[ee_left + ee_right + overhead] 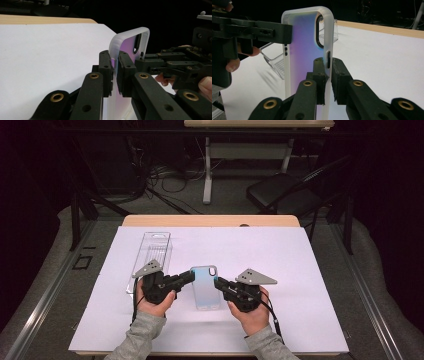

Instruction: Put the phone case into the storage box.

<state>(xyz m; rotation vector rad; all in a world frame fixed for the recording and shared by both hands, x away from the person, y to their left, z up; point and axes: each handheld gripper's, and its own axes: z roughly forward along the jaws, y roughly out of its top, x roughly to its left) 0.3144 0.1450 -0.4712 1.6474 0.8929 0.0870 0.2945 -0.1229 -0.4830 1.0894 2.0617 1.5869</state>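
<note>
A translucent phone case (206, 290) with an iridescent blue-violet back and a camera cutout lies level over the white sheet between my two grippers. My left gripper (192, 276) is shut on its left long edge near the camera end. The left gripper view has the pads (106, 67) pinching the frosted rim of the case (130, 40). My right gripper (217, 282) is shut on the opposite long edge. In the right gripper view my right gripper (328, 62) clamps the rim of the case (304, 42) by the side button slot, with the left gripper (274, 31) across from it.
A clear plastic packaging box (152, 254) lies on the white sheet (300, 260) behind the left hand, also seen as the clear box (275, 63) past the case. The sheet covers a wooden table (210, 220). A dark chair (280, 192) stands beyond the table.
</note>
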